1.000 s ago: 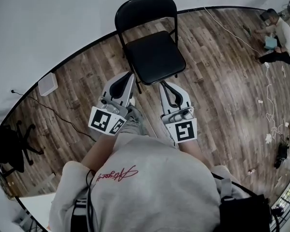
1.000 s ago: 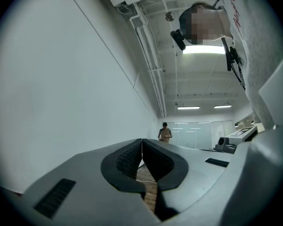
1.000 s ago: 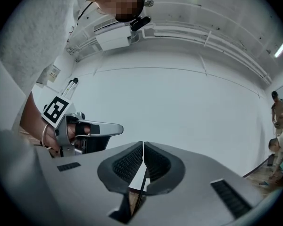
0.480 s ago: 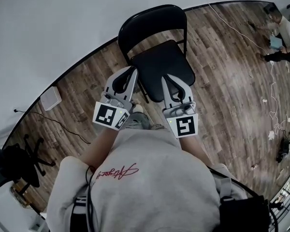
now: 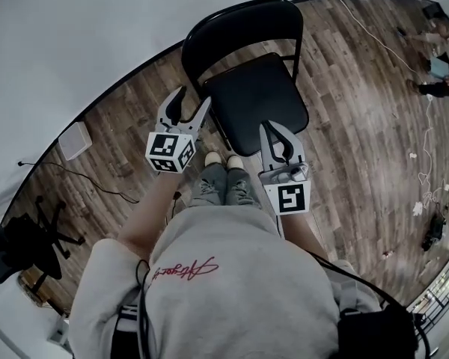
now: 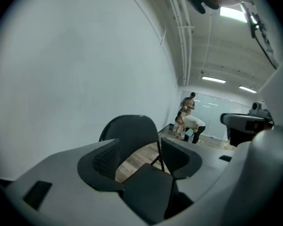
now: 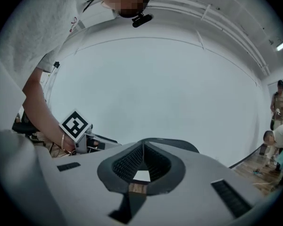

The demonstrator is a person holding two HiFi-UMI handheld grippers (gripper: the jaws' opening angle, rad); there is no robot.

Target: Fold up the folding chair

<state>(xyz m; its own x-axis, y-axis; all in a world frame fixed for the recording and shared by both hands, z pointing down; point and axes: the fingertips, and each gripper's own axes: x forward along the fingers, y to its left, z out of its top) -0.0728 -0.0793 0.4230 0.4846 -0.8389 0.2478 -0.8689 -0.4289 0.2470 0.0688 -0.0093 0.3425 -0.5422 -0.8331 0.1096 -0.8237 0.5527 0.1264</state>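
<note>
Far left: small white box on the wood-plank floor by the wall. A black office chair sits lower down, well apart from the job.
Left gripper: jaws wide, nothing between them. It hovers just beside the seat's left front corner. Its own view looks through the gap at the backrest.
Task item: black metal folding chair with padded seat, fully unfolded, back close to the white wall. No folding done yet.
Feet: the person's light shoes are right at the chair's front edge, between the two grippers.
Right gripper: jaws pinched together, tips meeting, holding nothing. It sits over the seat's front right corner. Can't tell if it touches the seat.
Far right: people on the floor, well apart.
Step (my read): lining up to tip the seat up.
Risk 1: a closed right claw can only push, so a shove from it slides the chair on smooth planks into the wall instead of folding it.
Risk 2: if the left claw closes on the pad rather than the frame tube, the grip slips and the seat drops back.
Risk 3: lifting one side only racks the frame, the hinge binds and the chair tips.
Risk 4: the toes are near the front legs, which swing in as it collapses.
</note>
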